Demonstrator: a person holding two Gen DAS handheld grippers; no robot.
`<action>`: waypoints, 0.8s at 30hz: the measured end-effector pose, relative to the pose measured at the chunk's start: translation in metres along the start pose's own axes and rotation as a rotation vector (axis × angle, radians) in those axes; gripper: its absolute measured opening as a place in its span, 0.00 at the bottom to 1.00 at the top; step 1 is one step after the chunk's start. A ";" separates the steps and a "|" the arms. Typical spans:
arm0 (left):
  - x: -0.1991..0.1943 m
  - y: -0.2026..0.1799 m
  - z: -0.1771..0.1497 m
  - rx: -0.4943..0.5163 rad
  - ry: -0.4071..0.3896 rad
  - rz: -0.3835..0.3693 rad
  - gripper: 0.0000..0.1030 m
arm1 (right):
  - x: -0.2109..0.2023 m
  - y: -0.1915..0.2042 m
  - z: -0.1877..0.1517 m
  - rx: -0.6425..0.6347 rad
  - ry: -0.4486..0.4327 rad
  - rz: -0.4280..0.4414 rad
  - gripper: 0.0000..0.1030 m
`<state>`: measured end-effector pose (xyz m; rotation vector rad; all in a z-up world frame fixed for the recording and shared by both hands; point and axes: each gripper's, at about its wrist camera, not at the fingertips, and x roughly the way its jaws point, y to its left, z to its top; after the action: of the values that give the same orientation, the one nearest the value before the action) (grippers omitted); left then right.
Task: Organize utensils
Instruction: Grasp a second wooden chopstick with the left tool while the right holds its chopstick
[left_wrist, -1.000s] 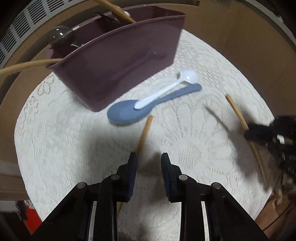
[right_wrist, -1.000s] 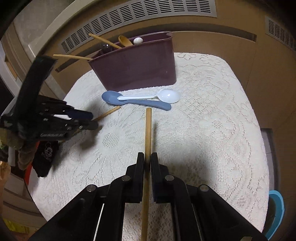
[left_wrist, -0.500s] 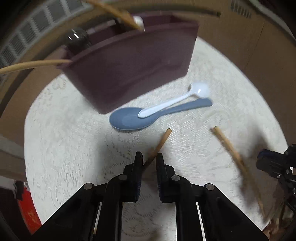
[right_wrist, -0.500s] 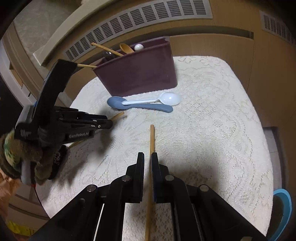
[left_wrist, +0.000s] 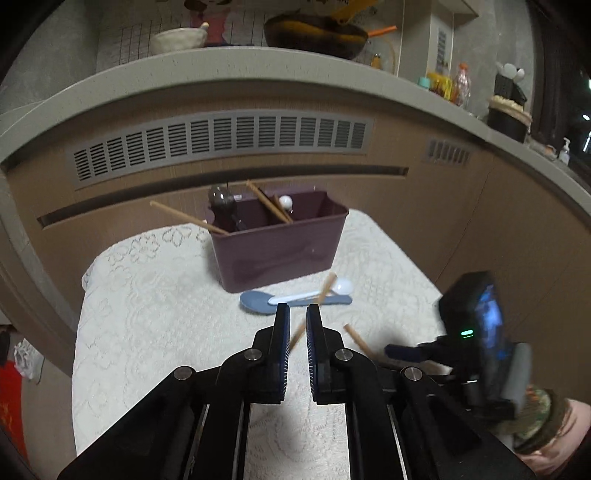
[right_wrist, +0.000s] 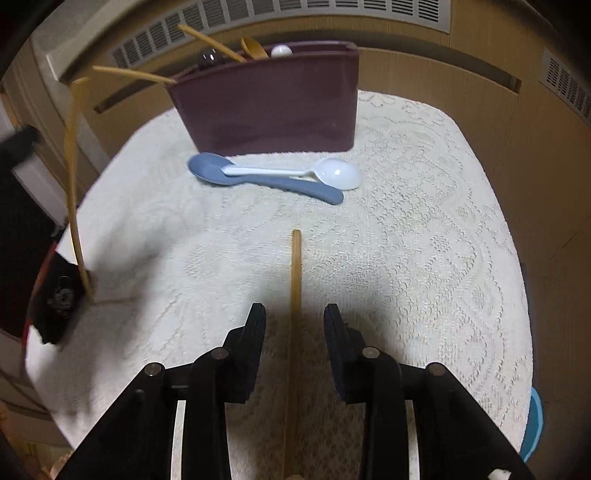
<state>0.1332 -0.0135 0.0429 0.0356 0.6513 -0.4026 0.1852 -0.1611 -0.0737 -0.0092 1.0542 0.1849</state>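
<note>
The lower end of the chopstick (left_wrist: 320, 295) pinched in the left gripper (left_wrist: 297, 326) is hidden behind the jaws, and its shaft is smeared by motion. The near end of the second chopstick (right_wrist: 294, 295), lying between the right gripper's (right_wrist: 294, 317) parted jaws, is cut off by the bottom edge. In the right wrist view, the left gripper is reduced to a dark blur left of the jaws, only its held stick being made out. Ahead of the jaws, the bases of the utensils in the maroon caddy (right_wrist: 273, 107) are concealed by its front wall. What sits on the counter shelf (left_wrist: 258, 62) cannot be told.
</note>
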 end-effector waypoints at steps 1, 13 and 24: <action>-0.004 0.001 0.001 -0.004 -0.010 -0.005 0.08 | 0.006 0.002 0.002 -0.006 0.016 -0.016 0.30; 0.039 -0.021 -0.020 0.271 0.213 -0.123 0.32 | -0.025 0.007 -0.007 -0.059 -0.026 0.007 0.07; 0.158 -0.077 -0.048 0.528 0.521 -0.096 0.44 | -0.044 -0.013 -0.015 -0.009 -0.079 0.072 0.07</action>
<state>0.1904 -0.1326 -0.0821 0.6296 1.0457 -0.6593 0.1533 -0.1821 -0.0438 0.0281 0.9752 0.2528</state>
